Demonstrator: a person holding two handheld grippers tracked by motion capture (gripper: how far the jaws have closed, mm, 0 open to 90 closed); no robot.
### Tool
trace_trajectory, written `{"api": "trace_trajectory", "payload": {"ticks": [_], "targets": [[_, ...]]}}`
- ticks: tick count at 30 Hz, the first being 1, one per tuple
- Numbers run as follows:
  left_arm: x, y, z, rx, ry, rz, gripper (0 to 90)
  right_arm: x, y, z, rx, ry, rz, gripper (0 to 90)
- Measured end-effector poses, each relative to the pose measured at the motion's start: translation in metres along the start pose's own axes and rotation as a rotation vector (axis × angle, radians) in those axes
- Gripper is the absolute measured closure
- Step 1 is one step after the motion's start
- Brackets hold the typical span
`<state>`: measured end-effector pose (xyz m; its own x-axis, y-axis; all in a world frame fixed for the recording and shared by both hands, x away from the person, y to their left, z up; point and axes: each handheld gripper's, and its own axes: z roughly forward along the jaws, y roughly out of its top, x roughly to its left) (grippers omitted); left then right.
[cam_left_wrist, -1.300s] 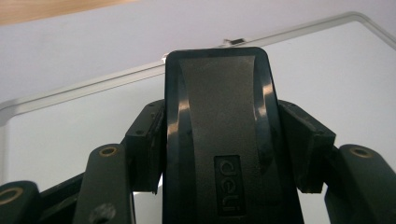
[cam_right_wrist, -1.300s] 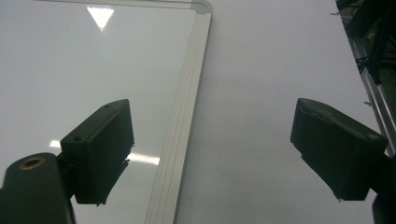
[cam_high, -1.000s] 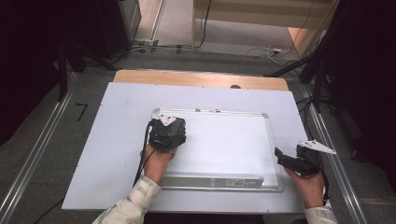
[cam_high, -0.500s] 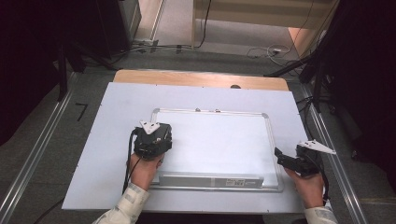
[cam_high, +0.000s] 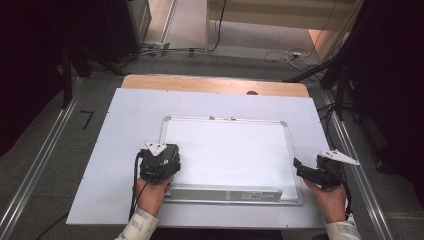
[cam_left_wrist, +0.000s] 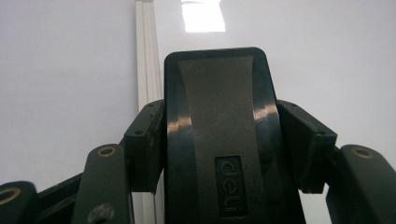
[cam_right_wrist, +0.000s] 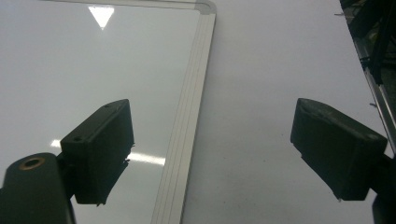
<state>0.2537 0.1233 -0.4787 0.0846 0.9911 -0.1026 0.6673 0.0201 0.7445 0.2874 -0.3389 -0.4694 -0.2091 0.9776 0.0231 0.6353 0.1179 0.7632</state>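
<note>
Left gripper (cam_high: 159, 162) at the near-left corner of the aluminium-framed rectangular whiteboard (cam_high: 227, 150), which lies flat on the pale worktop (cam_high: 125, 120) with its long axis running left to right. The fingers (cam_left_wrist: 145, 144) are pinching a black plastic board eraser with a grey felt-coloured back (brand mark embossed near its lower end) (cam_left_wrist: 219, 140), gripped across its narrow sides so that its long axis points away from the hand, along the board's left frame rail (cam_left_wrist: 145, 56). The eraser straddles that rail's inner edge, with the white writing surface lying to its right and ahead. Right gripper (cam_high: 312, 172), fingers (cam_right_wrist: 100, 144) spread wide and empty, stands just off the board's near-right corner, astride the right frame rail (cam_right_wrist: 187, 140). The left hand is judged the working one: any wiping stroke runs rightward or forward from here.
</note>
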Motion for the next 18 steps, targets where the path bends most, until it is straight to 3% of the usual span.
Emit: {"api": "trace_trajectory", "payload": {"ticks": [5,12,18], "targets": [[0.001,-0.007,0.003,0.026,0.004,-0.016,38.6,0.000,0.000,0.000,0.000,0.001,0.000,11.9],[-0.004,-0.013,0.009,0.043,0.025,-0.005,37.8,0.000,0.000,0.000,0.000,0.003,0.001,11.9],[-0.002,-0.013,0.006,0.043,0.024,-0.012,27.7,0.000,0.000,0.000,0.000,0.002,0.001,12.0]]}}
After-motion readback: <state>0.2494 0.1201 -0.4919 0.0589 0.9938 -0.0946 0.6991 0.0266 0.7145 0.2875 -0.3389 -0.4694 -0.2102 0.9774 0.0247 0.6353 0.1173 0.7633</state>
